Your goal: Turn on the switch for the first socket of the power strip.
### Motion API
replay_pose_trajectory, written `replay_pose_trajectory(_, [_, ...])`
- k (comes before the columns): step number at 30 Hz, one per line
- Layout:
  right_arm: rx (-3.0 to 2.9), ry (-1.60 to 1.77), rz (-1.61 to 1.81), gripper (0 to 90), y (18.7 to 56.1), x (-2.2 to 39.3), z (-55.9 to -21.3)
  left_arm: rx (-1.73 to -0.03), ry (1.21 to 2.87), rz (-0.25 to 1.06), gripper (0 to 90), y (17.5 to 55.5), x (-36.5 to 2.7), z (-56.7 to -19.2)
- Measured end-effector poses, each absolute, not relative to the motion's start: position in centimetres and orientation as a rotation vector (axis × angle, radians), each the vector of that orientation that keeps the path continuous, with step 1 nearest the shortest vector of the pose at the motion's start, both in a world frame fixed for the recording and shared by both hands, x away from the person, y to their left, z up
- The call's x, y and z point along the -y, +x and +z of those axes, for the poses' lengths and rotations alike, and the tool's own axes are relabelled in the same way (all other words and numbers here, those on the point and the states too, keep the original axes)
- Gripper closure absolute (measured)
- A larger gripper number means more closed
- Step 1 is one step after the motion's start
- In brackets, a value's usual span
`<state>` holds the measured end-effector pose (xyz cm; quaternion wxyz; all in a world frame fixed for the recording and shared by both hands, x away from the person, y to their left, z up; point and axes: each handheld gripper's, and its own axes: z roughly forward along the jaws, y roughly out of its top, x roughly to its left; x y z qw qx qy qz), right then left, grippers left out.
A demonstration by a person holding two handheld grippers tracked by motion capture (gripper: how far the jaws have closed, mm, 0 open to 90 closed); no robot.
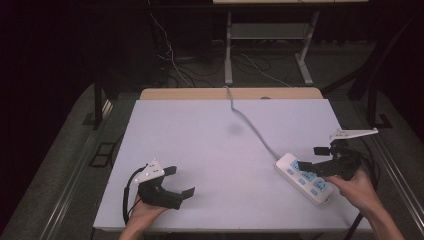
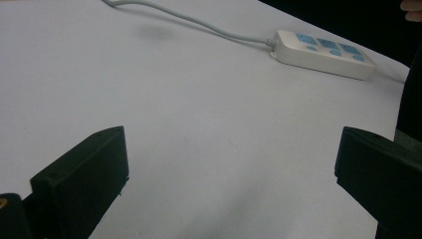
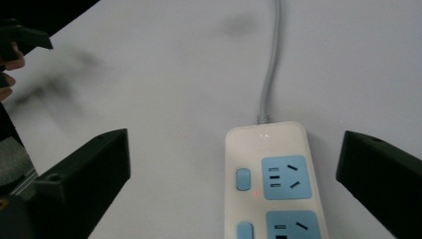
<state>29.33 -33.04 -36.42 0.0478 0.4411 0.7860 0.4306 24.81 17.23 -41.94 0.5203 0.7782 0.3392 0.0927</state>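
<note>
left gripper [image 1: 181, 181]: jaws wide, nothing held, over bare table [image 1: 210, 145]
right gripper [image 1: 314, 157]: jaws wide, straddling power strip [image 1: 305, 177]

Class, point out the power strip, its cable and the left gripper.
power strip [image 3: 271, 169], right gripper view, white top face.
cable [image 1: 250, 123], high view, mid-run across the table.
left gripper [image 1: 181, 181], high view, gap between its open jaws.

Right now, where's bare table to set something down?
Free: the wide white stretch between the left gripper and the cable, running to the far edge, plus the near edge between both hands. Crowded: the near right corner, where the right gripper hangs open over the power strip.
</note>
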Motion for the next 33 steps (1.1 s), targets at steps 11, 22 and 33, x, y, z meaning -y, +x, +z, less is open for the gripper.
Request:
replay_pose_trajectory(11, [-2.354, 1.324, 1.423, 0.1, 26.8, 32.5, -37.6, -0.818, 1.856, 0.225, 0.0, 24.8, -17.4, -41.9])
replay_pose_trajectory(22, [-2.333, 1.334, 1.447, 0.1, 25.5, 32.2, -39.7, -0.819, 1.858, 0.225, 0.0, 24.8, -17.5, -41.9])
replay_pose_trajectory(33, [-2.354, 1.29, 1.425, 0.1, 23.9, 31.0, -41.8, -0.819, 1.864, 0.219, 0.0, 24.8, -17.5, -42.0])
